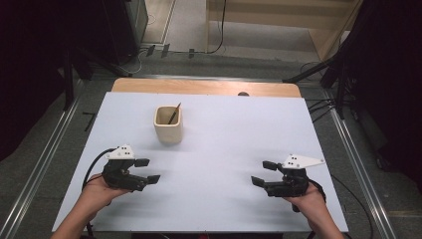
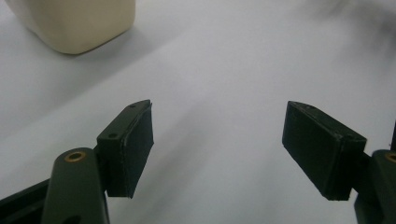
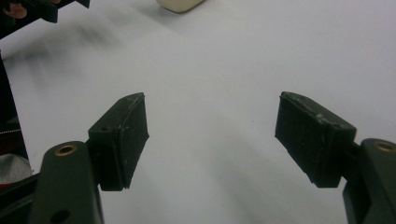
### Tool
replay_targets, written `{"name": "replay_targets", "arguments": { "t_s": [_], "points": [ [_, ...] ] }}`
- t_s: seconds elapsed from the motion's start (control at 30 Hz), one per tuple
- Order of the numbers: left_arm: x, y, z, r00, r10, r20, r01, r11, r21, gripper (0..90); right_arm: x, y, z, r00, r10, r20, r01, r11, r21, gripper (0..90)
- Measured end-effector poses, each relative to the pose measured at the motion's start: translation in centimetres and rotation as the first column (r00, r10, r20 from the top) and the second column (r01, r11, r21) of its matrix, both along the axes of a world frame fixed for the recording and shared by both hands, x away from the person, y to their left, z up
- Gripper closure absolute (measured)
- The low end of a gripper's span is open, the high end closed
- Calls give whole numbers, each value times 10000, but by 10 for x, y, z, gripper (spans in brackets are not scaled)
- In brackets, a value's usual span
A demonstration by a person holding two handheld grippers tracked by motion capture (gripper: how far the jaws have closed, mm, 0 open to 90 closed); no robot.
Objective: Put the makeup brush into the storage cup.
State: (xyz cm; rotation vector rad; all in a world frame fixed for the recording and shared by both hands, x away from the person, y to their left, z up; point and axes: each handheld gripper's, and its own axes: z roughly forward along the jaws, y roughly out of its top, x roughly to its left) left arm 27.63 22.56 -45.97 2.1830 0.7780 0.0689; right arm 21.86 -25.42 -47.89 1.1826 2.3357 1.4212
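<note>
Both left gripper (image 1: 148,171) and right gripper (image 1: 263,173) open, empty. Cream cup (image 1: 168,125) at twelve o'clock: probably rigid, light, tippable; best gripped across the rim, clear of the brush (image 1: 174,114).

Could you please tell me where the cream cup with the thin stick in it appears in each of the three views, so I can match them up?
High view: the cream cup stands left of centre on the white table, beyond the left tongs.
Left gripper view: it sits at the top left corner, cut off by the edge.
Right gripper view: a sliver of its base shows at the top edge.
Shared landmark: the white table.
</note>
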Motion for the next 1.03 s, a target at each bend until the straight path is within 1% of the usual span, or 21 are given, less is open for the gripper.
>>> {"name": "replay_targets", "arguments": {
  "t_s": [0.17, 0.43, 0.57, 0.8, 1.03],
  "points": [
    [-2, 0, -2, 9998, -115, 132, 115, 9999, 62, 249, 0, 0, 0, 10000, -13, -10, 13, 10000, 10, 264],
    [-3, 1, -5, 9994, -124, 318, 120, 9998, 133, 236, 1, 0, 0, 10000, -21, 17, 21, 10000, -13, 264],
    [-4, 1, -6, 9988, -144, 466, 132, 9996, 253, 235, 1, 0, 0, 10000, -45, 22, 45, 10000, 3, 264],
    [-3, 2, -6, 9988, -128, 472, 117, 9997, 236, 231, 1, 0, 0, 10000, -57, 5, 57, 10000, 8, 264],
    [-2, 2, -7, 9994, -35, 357, 26, 9997, 245, 202, 3, 0, -1, 10000, -62, 76, 62, 10000, -76, 247]
  ]
}}
